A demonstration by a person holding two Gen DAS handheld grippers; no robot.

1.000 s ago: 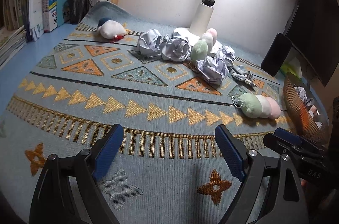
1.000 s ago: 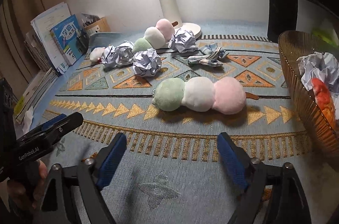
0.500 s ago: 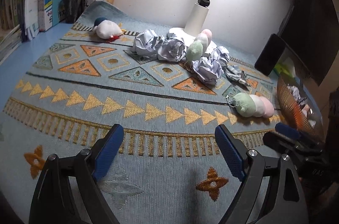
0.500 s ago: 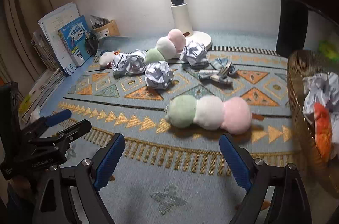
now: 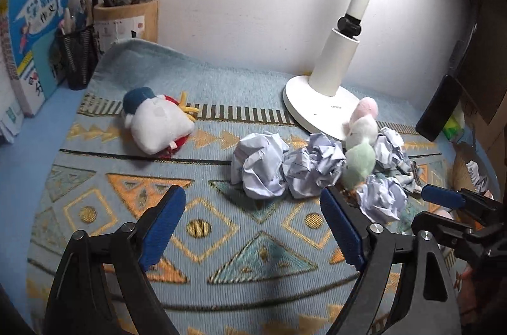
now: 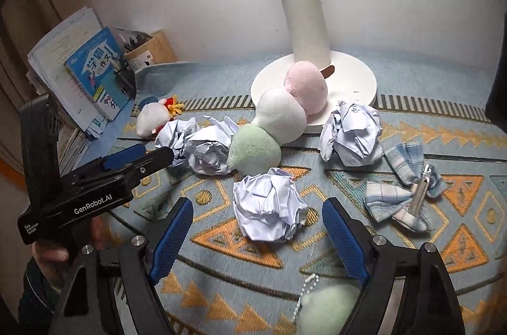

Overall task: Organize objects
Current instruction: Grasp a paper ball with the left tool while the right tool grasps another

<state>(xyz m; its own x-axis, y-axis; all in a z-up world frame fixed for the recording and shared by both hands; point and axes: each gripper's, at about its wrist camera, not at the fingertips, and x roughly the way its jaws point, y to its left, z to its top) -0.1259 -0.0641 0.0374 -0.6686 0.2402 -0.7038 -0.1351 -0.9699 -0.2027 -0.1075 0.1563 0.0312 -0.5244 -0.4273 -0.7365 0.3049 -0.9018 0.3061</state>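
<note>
Pushing forward across the patterned mat [image 5: 221, 240] toward the far edge of the tabletop, both at once, compared with a second ago. Passing over the near three-ball plush [image 6: 326, 309], which was lying well ahead of the right tool [image 6: 258, 205] and is now sliding out under the bottom of its view. Closing instead on the crumpled paper: one paper ball [image 6: 269, 205] now sitting framed between the spread blue pads [image 6: 171, 233] of the right tool, not yet touched as far as can be told. Bringing the left tool [image 5: 252, 195] up to a pair of paper balls [image 5: 259, 167] lying side by side near the middle of the mat, its pads likewise spread wide and holding nothing.

Probably meaning a skip of the plush toys for now and a start on the paper, likely heading for the basket [image 5: 459, 173] at the right edge, where crumpled paper is already lying.

Holding both tools low and roughly level, pointing toward the lamp base [image 6: 355, 81] at the far edge, left tool just beside the right. Leaving the second three-ball plush [image 6: 279, 119] leaning on the lamp base, the white doll [image 5: 155, 126] toward the far left corner, and the checked bow [image 6: 402, 192] to the right of the paper.
</note>
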